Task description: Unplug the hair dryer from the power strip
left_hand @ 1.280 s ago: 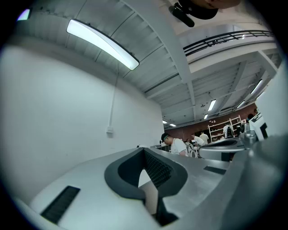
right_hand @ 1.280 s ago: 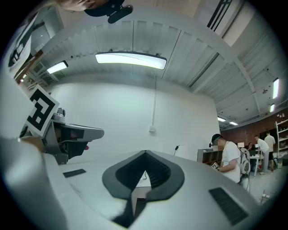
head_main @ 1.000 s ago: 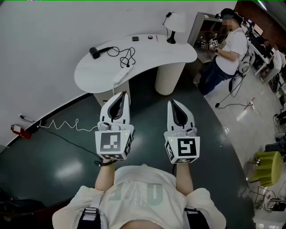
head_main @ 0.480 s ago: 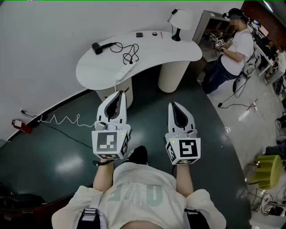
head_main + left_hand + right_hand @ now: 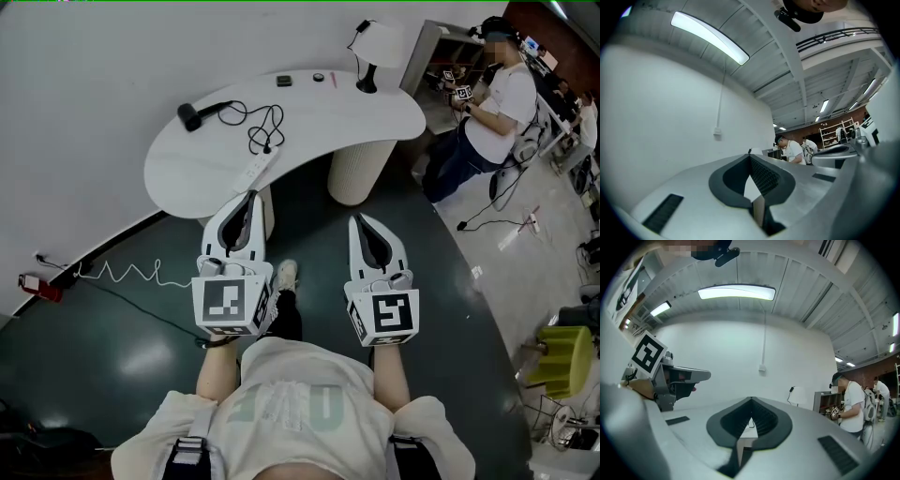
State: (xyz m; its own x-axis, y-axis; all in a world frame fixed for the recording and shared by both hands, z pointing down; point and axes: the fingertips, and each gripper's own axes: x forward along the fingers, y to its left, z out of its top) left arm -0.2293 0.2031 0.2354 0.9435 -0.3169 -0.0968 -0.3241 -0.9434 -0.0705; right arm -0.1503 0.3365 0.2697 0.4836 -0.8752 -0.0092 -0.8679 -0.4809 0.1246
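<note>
A black hair dryer [image 5: 190, 115] lies at the left end of a curved white table [image 5: 309, 122]. Its black cord [image 5: 265, 124] coils across the top to a white power strip [image 5: 255, 169] near the table's front edge. My left gripper [image 5: 251, 196] is shut and empty, held level in front of the table, just short of the strip. My right gripper [image 5: 357, 221] is shut and empty too, beside it and further from the table. In the right gripper view the table edge [image 5: 749, 430] shows past the closed jaws.
A white lamp [image 5: 372, 49] and two small dark items [image 5: 284, 82] stand at the table's back. A person [image 5: 487, 103] stands by a shelf at the right. A coiled white cable [image 5: 122, 275] runs over the dark floor to a red box [image 5: 30, 284]. A green stool [image 5: 565, 353] stands far right.
Both grippers have come closer to the table, and the view has shifted with the step forward; a shoe now shows on the floor between the grippers. Both jaws stay shut.
</note>
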